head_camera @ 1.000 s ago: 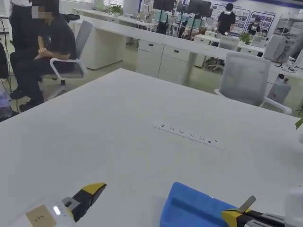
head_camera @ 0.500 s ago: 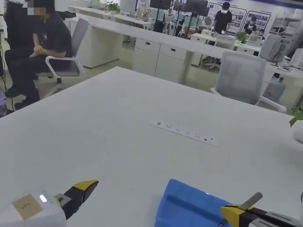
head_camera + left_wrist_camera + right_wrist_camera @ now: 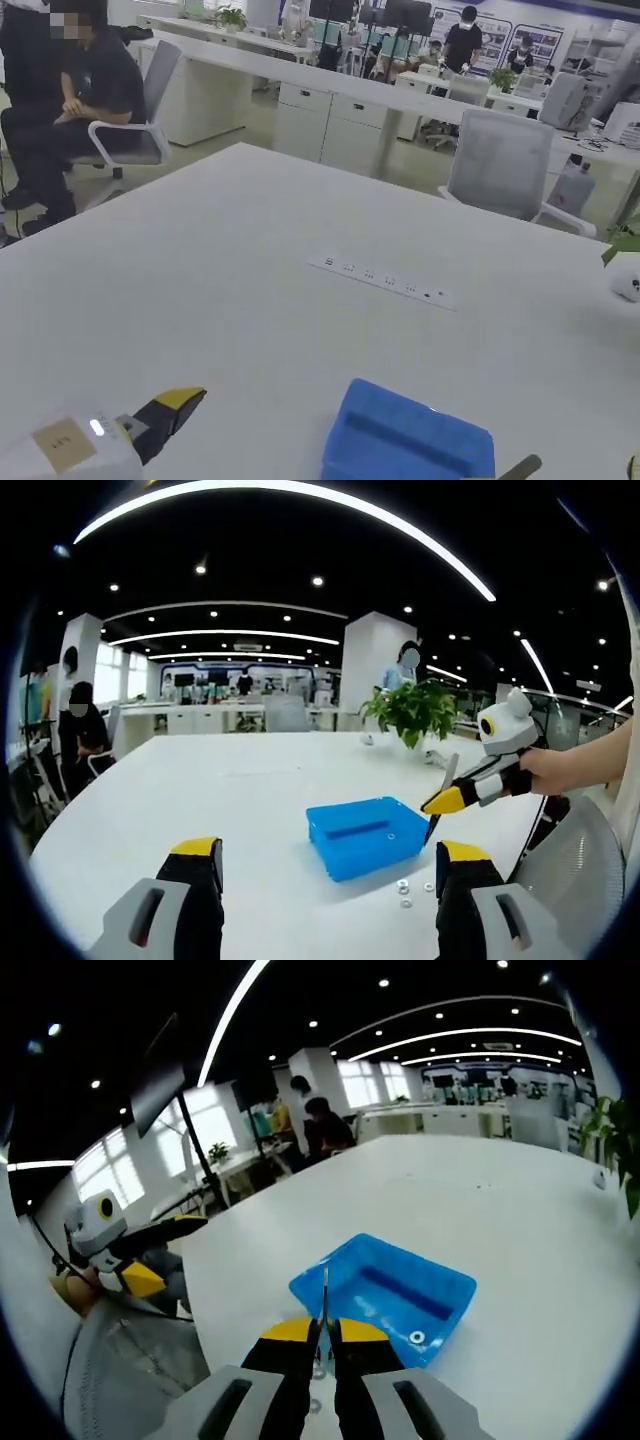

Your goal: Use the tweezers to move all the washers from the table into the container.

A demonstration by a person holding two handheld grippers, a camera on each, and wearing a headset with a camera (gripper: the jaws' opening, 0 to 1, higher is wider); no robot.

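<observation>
Our right tongs [image 3: 322, 1332] are closed tight on the thin metal tweezers [image 3: 325, 1295], whose tips point to 12 o'clock over the shallow blue plastic container [image 3: 440, 1290]. One small silver metal washer [image 3: 417, 1337] lies inside it. Our left tongs [image 3: 328, 850] stand wide apart, holding nothing. Three loose washers [image 3: 402, 885] rest on the white table [image 3: 200, 780], just off the container's 5 o'clock corner. They look light, thin, hard and slippery, so we judge it safest to pinch across the ring, one tip through the hole.

White surface [image 3: 250, 260], sparsely laid.
A blue container [image 3: 410, 445] sits on the near side with three loose washers [image 3: 403, 886] just beside it; a socket strip [image 3: 378, 280] lies flush mid-surface.
</observation>
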